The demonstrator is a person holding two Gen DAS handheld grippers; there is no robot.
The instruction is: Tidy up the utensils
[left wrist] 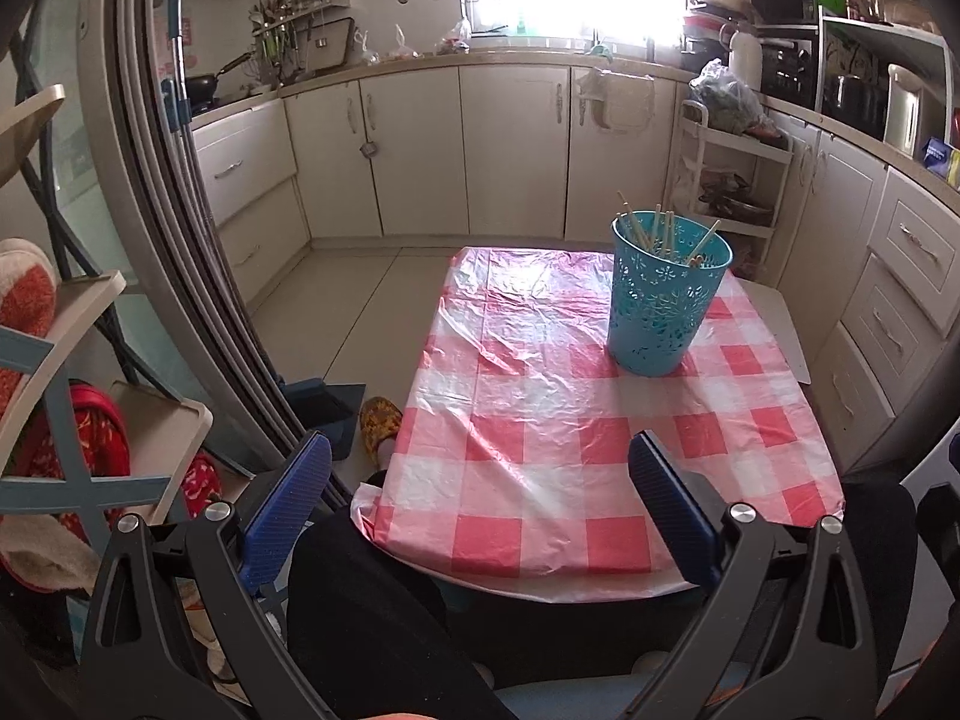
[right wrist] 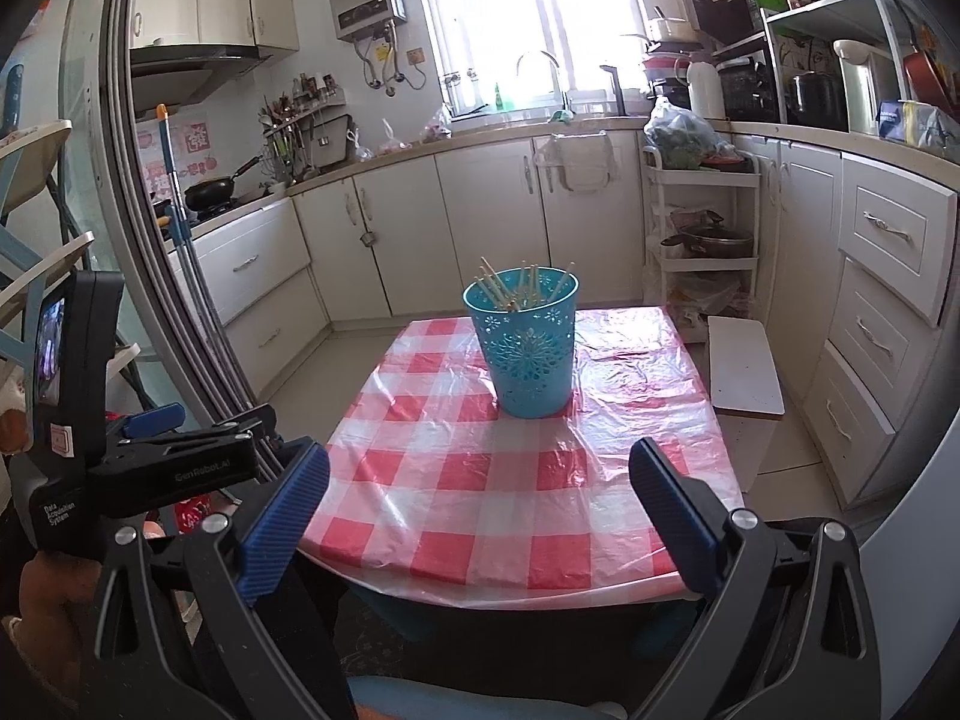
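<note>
I hold both empty: left hand-held gripper (left wrist: 480,480) spread, right hand-held gripper (right wrist: 480,486) spread. Teal basket (right wrist: 522,342) with chopsticks (right wrist: 498,291) stands ahead on counter (right wrist: 456,480), well beyond fingertips. My judgement: approach from above, pinch one stick near top, lift straight.

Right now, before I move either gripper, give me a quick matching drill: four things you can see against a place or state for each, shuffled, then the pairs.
Things:
1. chopsticks
2. blue basket
3. left gripper
4. white board

Places or states:
A. jaws apart, holding nothing
B. standing on the checked tablecloth
C. past the table's right edge, off the cloth
D. leaning inside the basket, tips above the rim

Pairs: 1-D, 2-B, 3-A, 4-C
</note>
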